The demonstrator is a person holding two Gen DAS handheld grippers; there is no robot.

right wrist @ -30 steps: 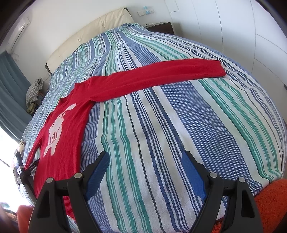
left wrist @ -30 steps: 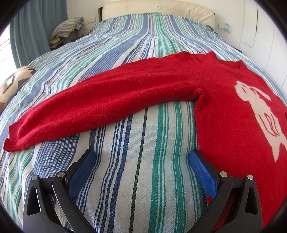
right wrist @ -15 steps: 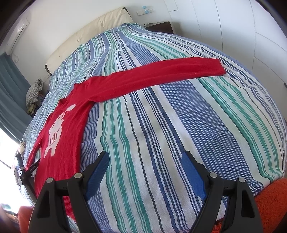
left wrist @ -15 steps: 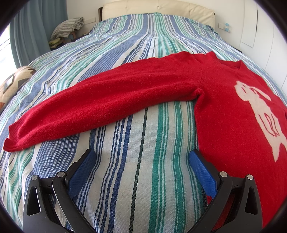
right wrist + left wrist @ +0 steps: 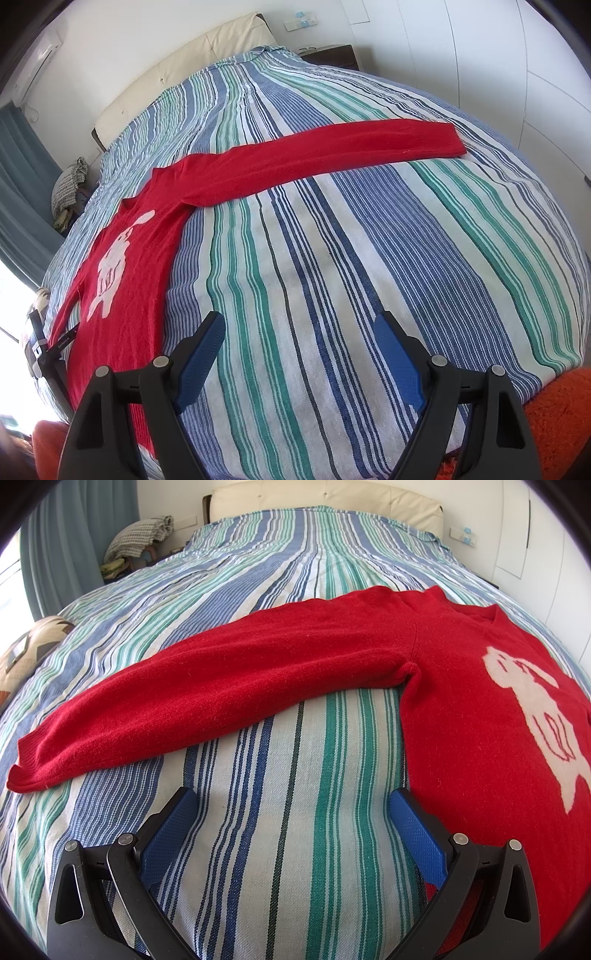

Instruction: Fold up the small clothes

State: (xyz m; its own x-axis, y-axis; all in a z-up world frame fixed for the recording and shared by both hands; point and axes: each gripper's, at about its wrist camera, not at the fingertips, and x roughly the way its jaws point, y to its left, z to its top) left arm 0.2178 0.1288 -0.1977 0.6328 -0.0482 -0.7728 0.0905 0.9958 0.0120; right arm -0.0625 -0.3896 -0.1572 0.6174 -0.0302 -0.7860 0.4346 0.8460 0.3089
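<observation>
Left wrist view: left gripper [image 5: 293, 805] apart, empty, above striped bed cover [image 5: 295, 867].
Right gripper [image 5: 299, 332]: apart, empty.
Red sweater [image 5: 461, 709]: flat on bed, sleeves outspread.

Home bedroom, striped bedspread [image 5: 280, 849], padded headboard [image 5: 325, 494], curtain [image 5: 74, 539], wardrobe doors [image 5: 517, 74]

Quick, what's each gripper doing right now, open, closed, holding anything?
Left gripper: open, holding nothing, above the bedspread beside the sweater.
Right gripper: open, holding nothing.
</observation>
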